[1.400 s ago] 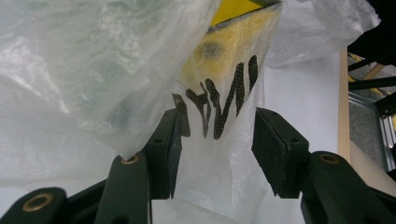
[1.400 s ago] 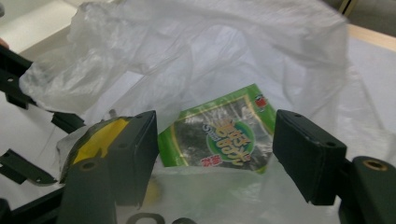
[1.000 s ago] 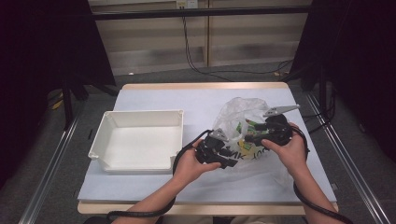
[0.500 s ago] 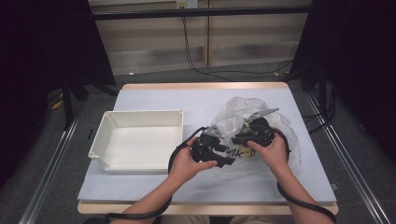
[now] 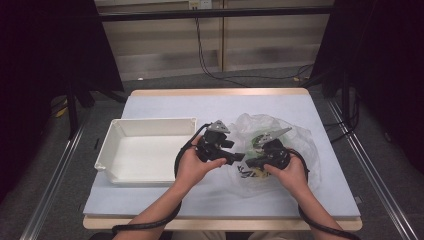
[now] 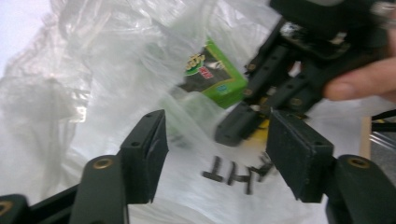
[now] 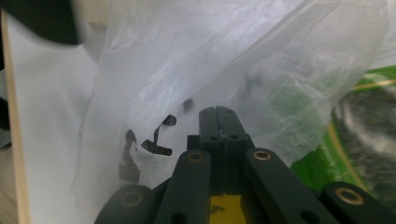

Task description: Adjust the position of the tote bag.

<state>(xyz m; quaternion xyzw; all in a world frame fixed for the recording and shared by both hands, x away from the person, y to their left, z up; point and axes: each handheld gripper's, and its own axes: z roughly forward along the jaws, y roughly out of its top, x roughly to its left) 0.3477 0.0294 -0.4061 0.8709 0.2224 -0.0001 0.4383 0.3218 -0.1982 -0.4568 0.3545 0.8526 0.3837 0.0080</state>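
Bag (image 5: 280, 145) holds, seemingly, green packet (image 6: 215, 74)

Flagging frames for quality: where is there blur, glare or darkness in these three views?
High view: sharp at the lit table, black surroundings. Left gripper view: the right claw and green snack packet smear with motion; pale glare top left. Right gripper view: the crinkled clear plastic bag is soft, its printing blurred.

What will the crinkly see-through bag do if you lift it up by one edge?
The plastic bag will probably flop and sag, since its thin film lies in soft wrinkles on the table. The green packet inside may slide toward the low end. The right gripper, shut on a fold, may slip off film that looks so smooth.
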